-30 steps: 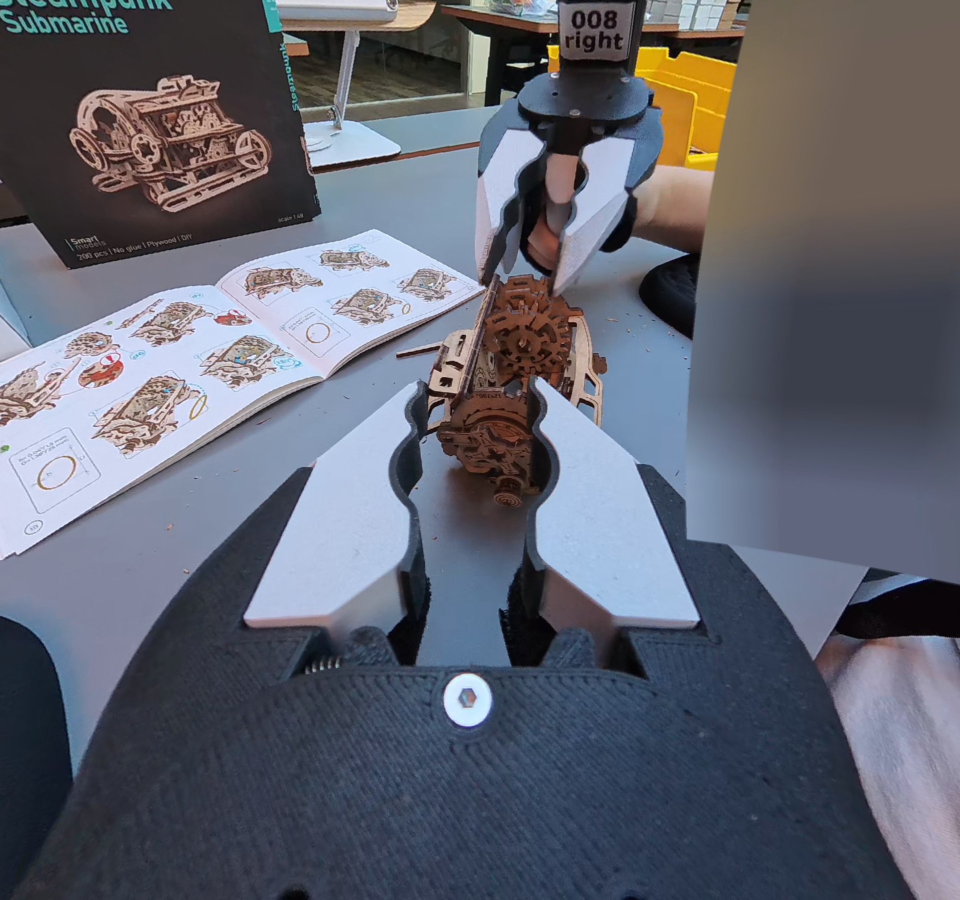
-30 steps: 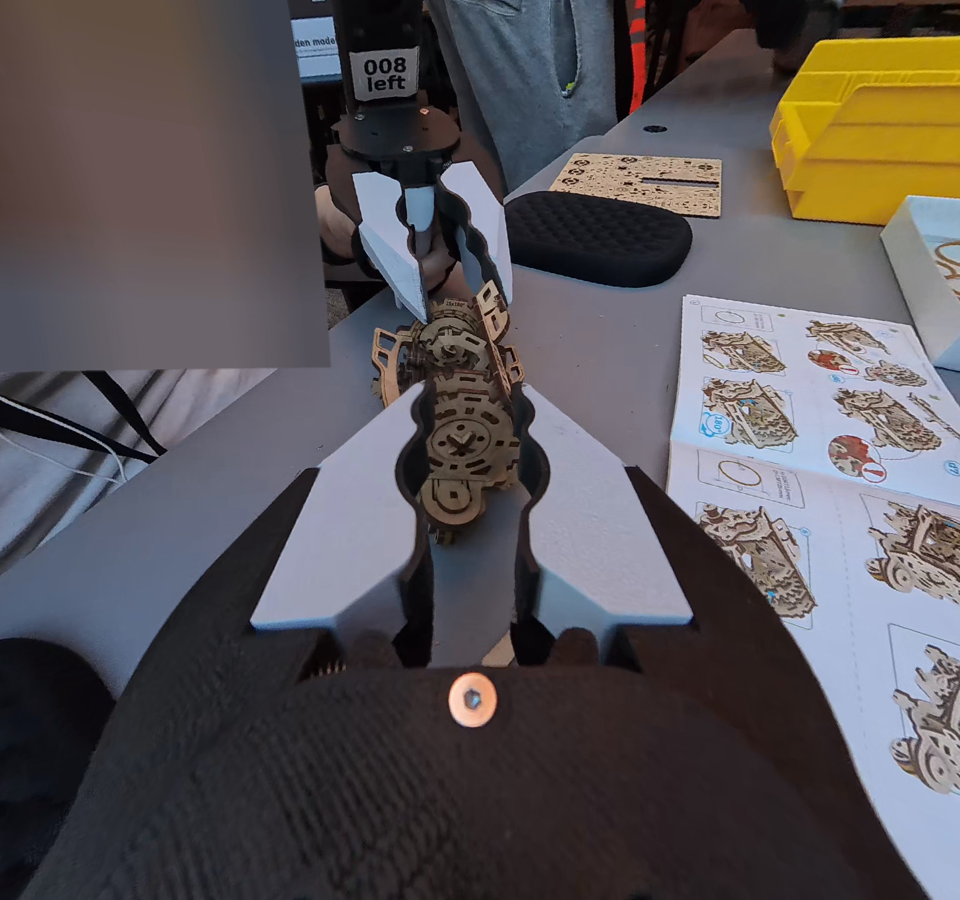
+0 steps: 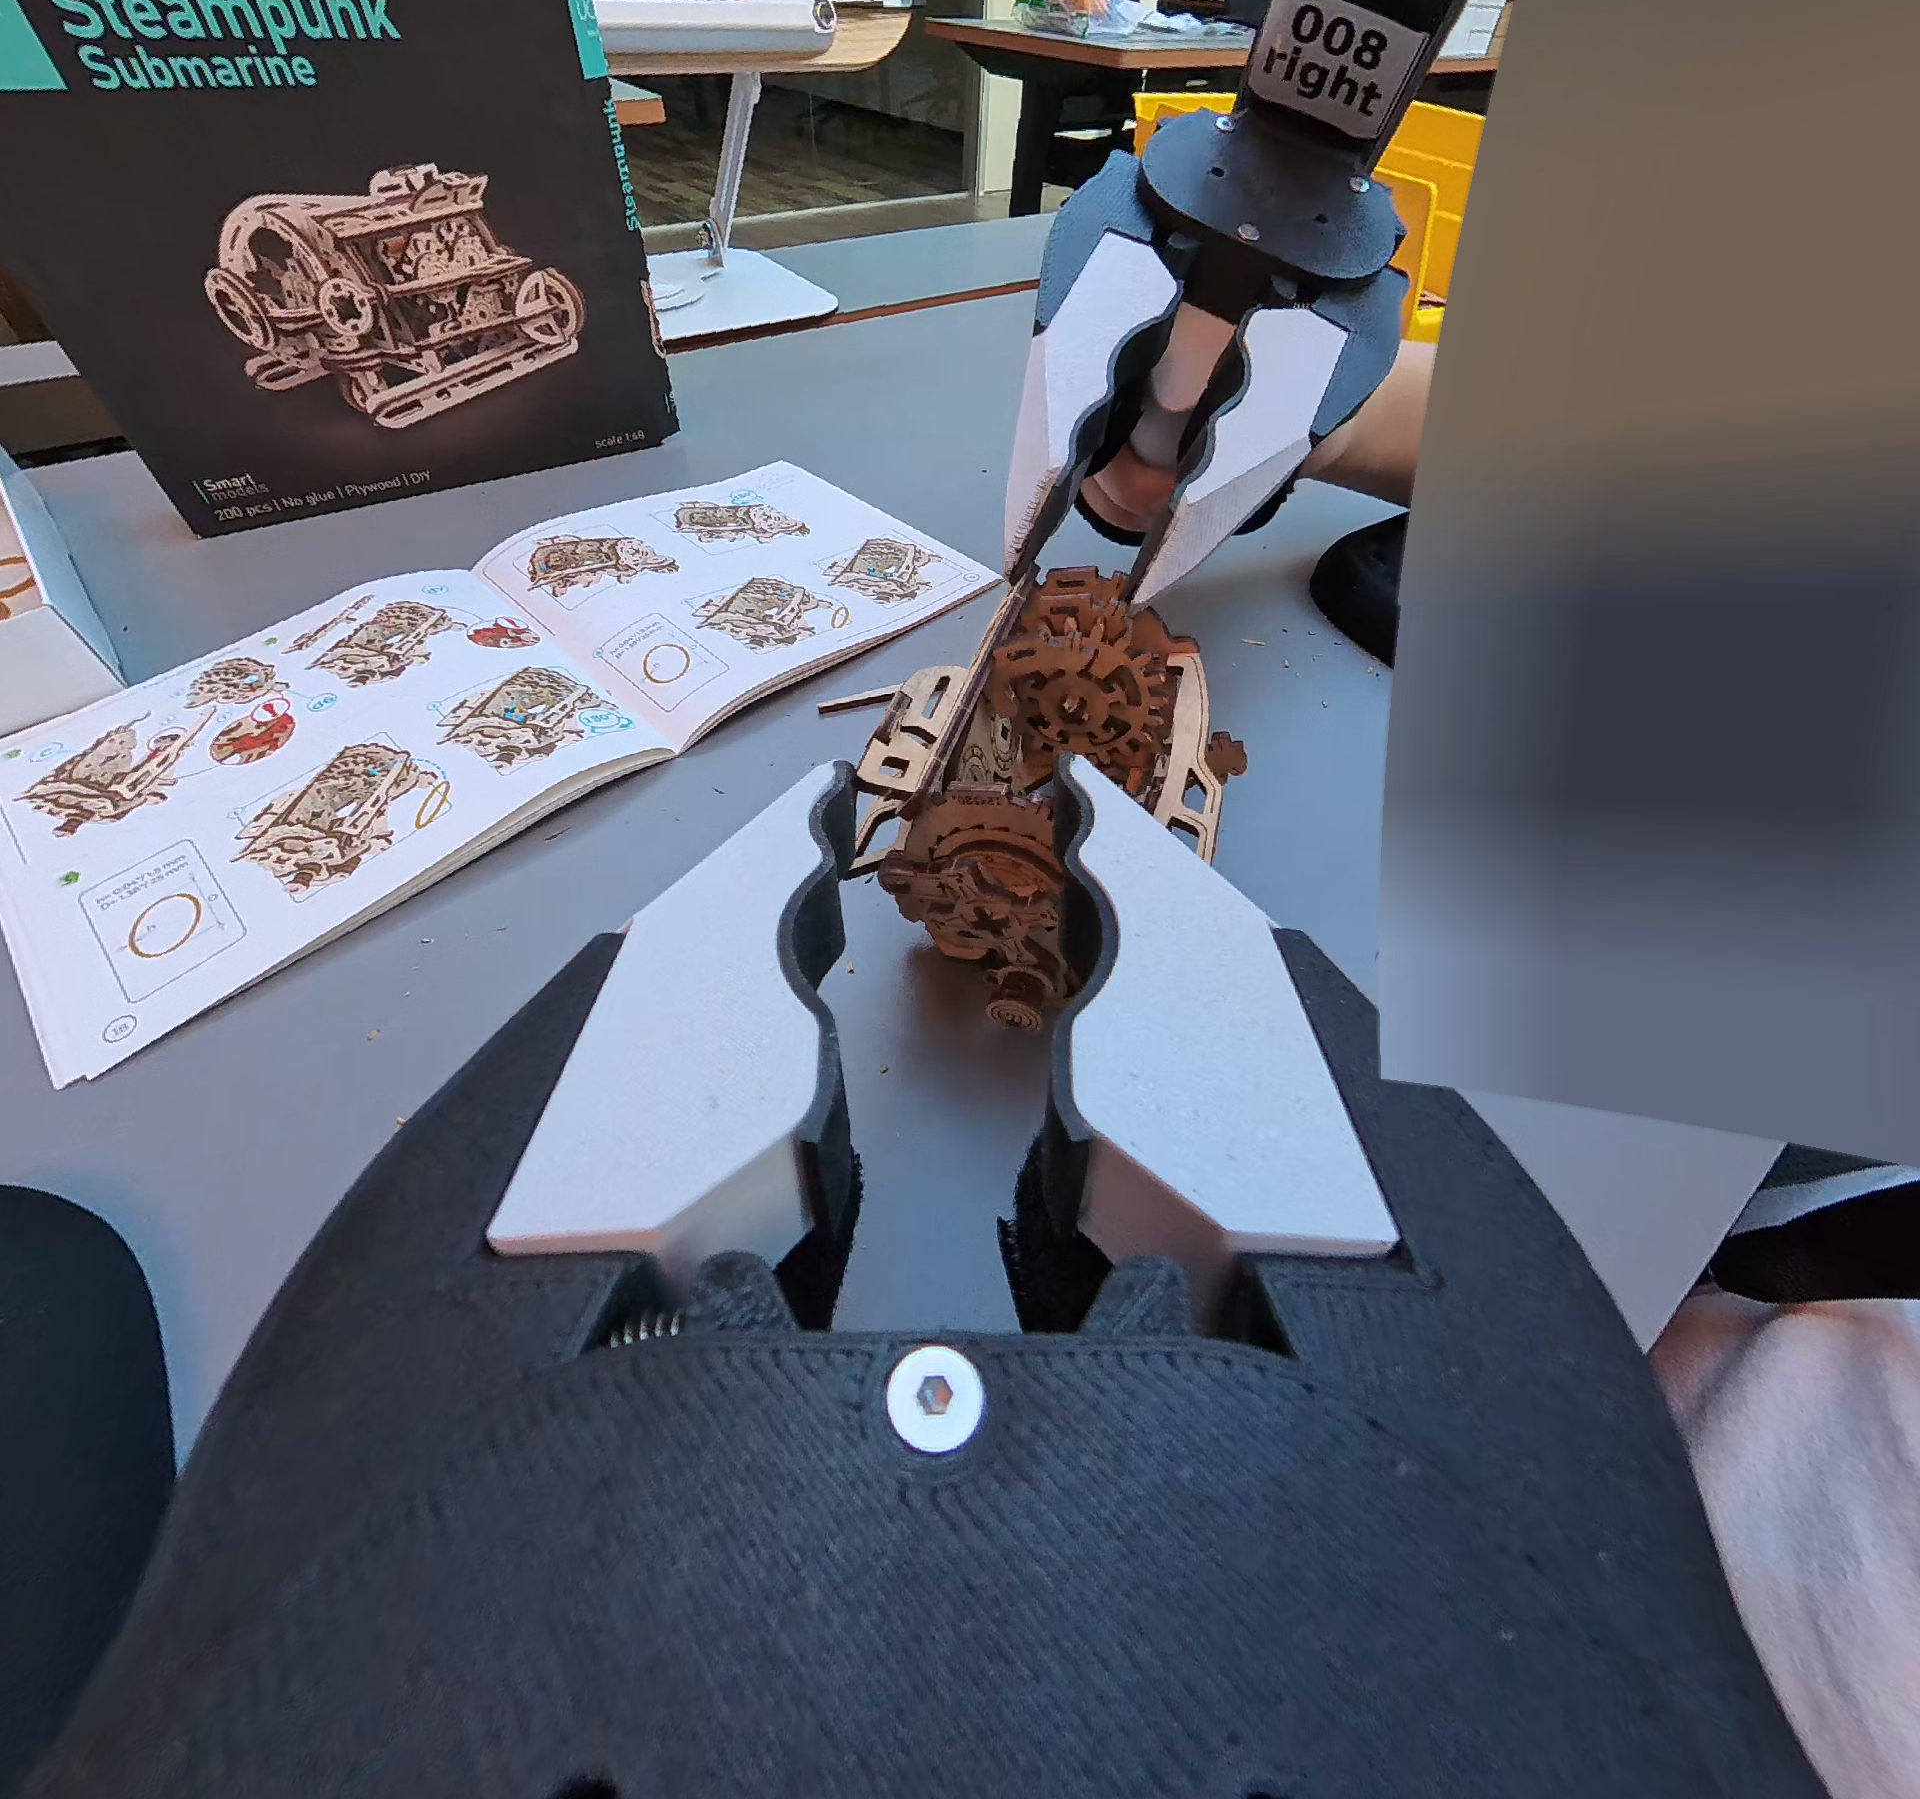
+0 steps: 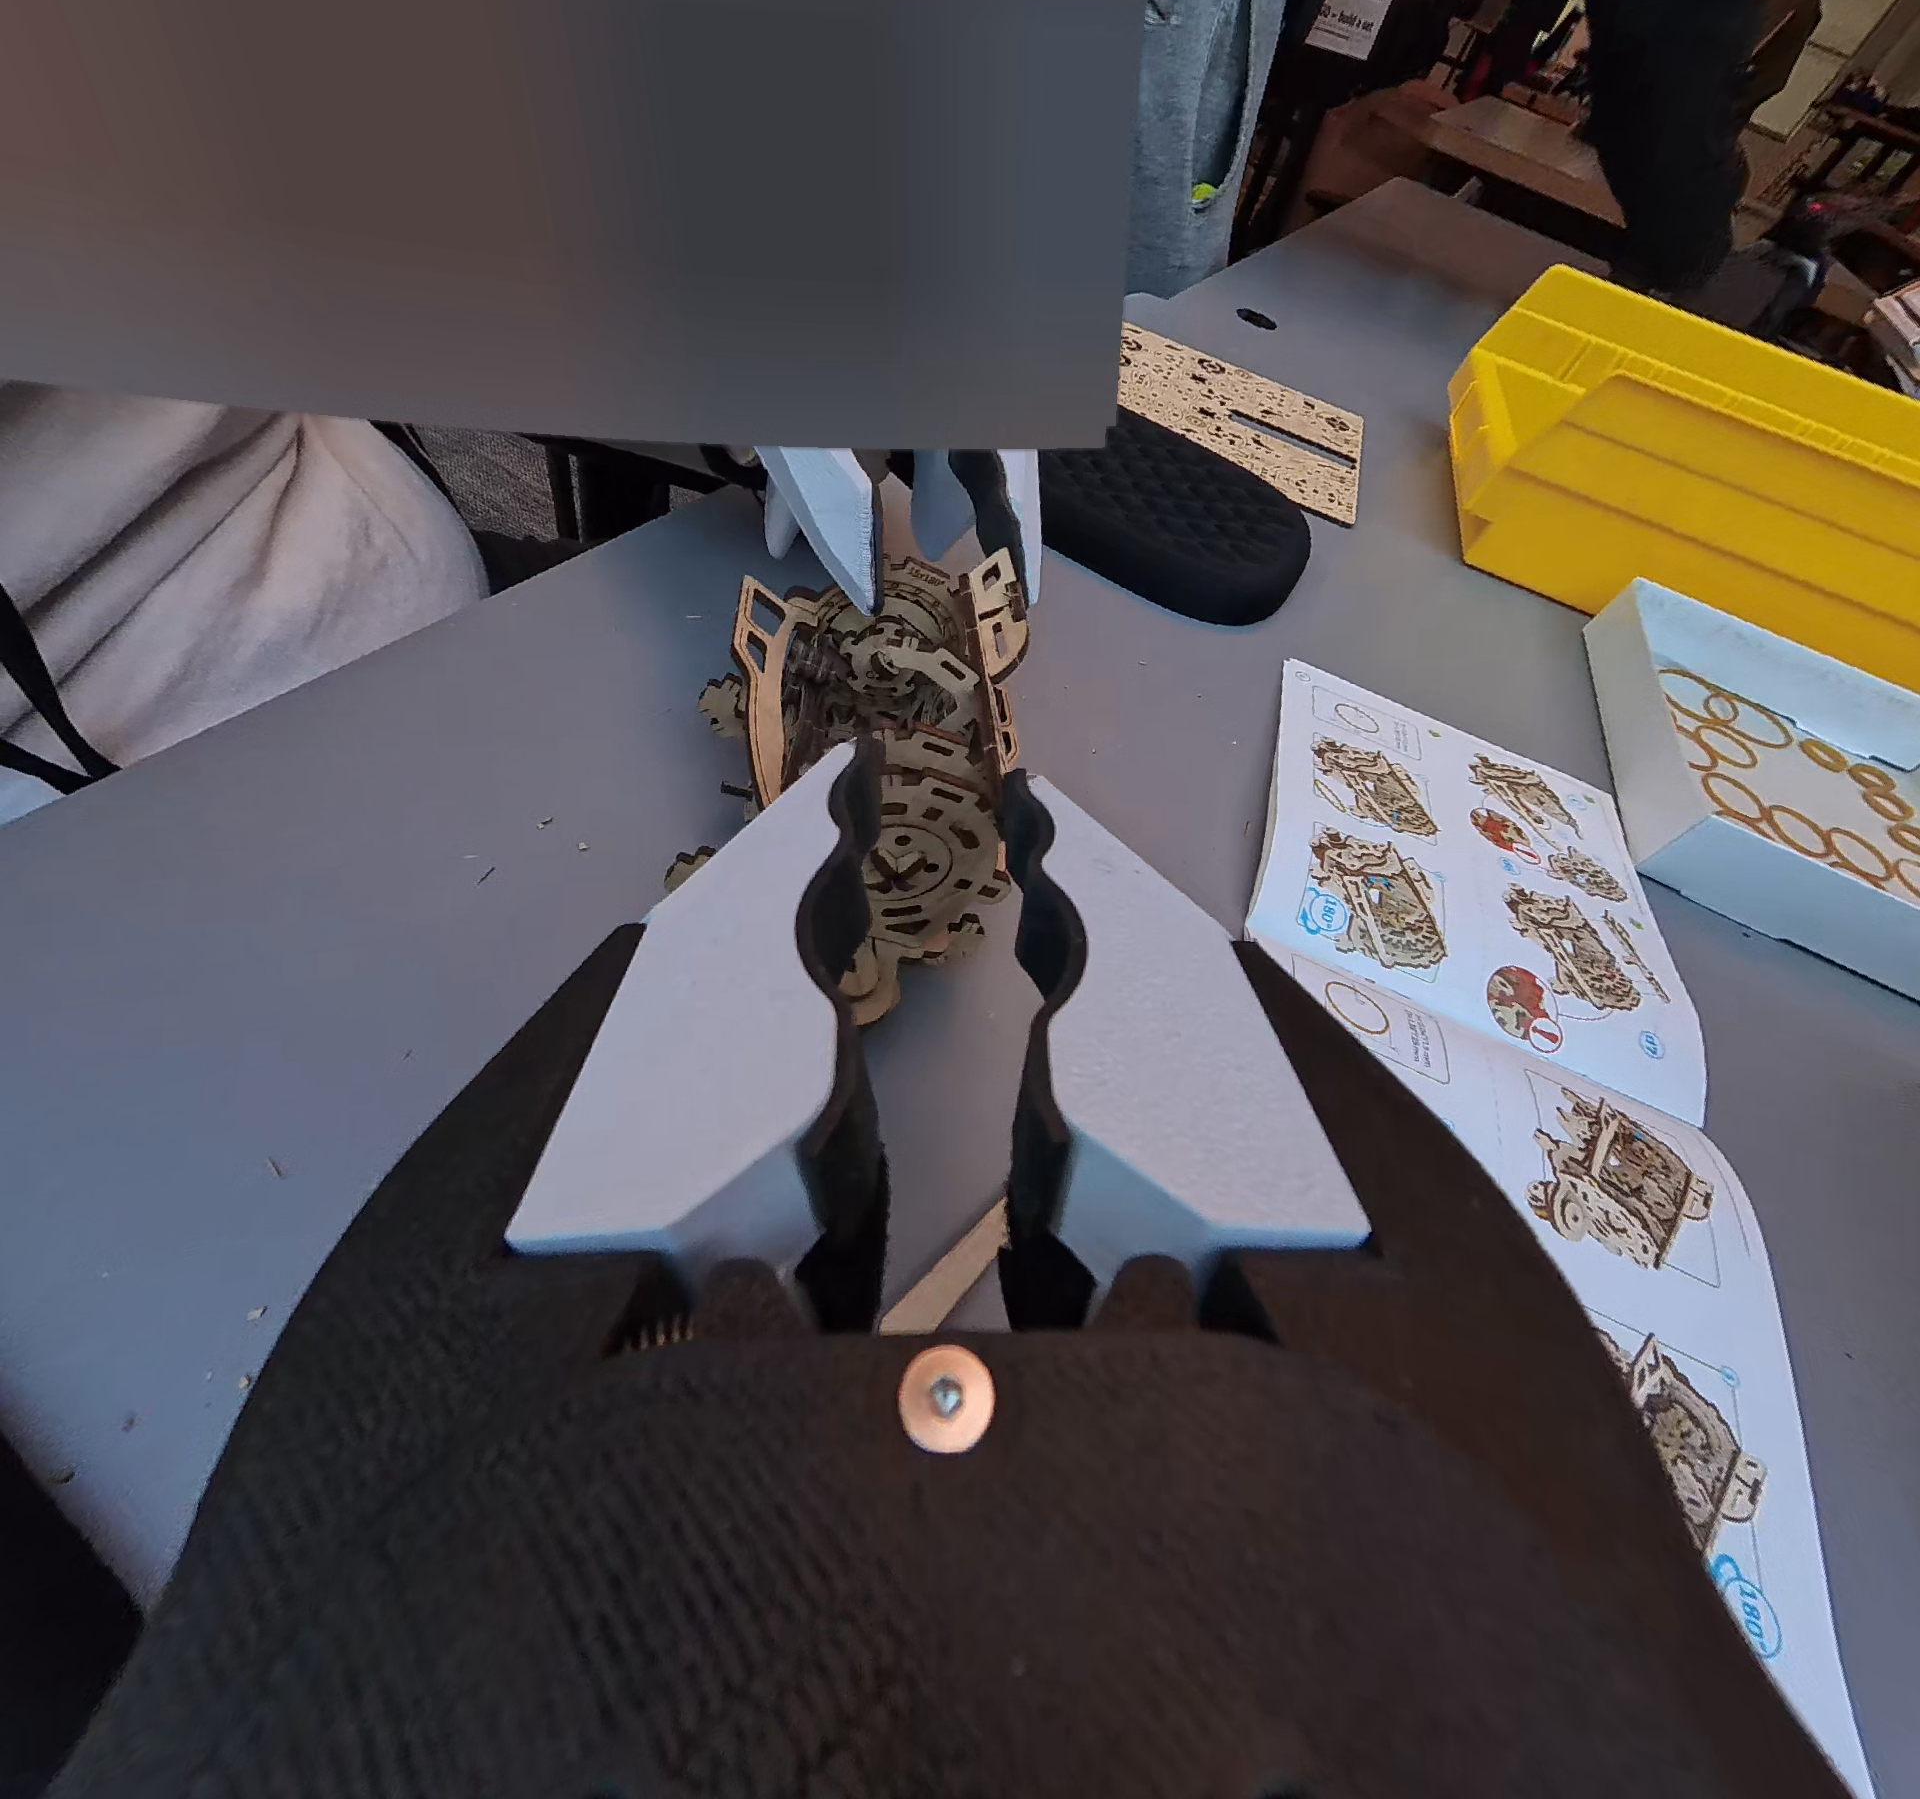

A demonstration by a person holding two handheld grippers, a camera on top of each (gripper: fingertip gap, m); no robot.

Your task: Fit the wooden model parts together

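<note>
The wooden model (image 3: 1039,793), a brown gear assembly with pale side frames, lies on the grey table (image 3: 623,1022) between both grippers. My left gripper (image 3: 951,783) is closed around its near end, the drum against the right finger. My right gripper (image 3: 1081,586) comes down from above, tilted, and is closed on the top gear end. In the right wrist view the model (image 4: 894,710) has its gear disc between my right gripper's (image 4: 930,767) fingers. The left gripper (image 4: 940,591) pinches the far end.
An open instruction booklet (image 3: 416,741) and the dark kit box (image 3: 312,191) are to the left. In the right wrist view there are yellow bins (image 4: 1683,482), a white tray of rings (image 4: 1766,793), a black pad (image 4: 1164,523) and a wooden parts sheet (image 4: 1247,419). A person sits close by. Tip to tip, the grippers are about 6 cm apart.
My right gripper has tilted to the right, and the model has turned a little between the grippers, showing more of its side frame. Both grippers still hold it.
</note>
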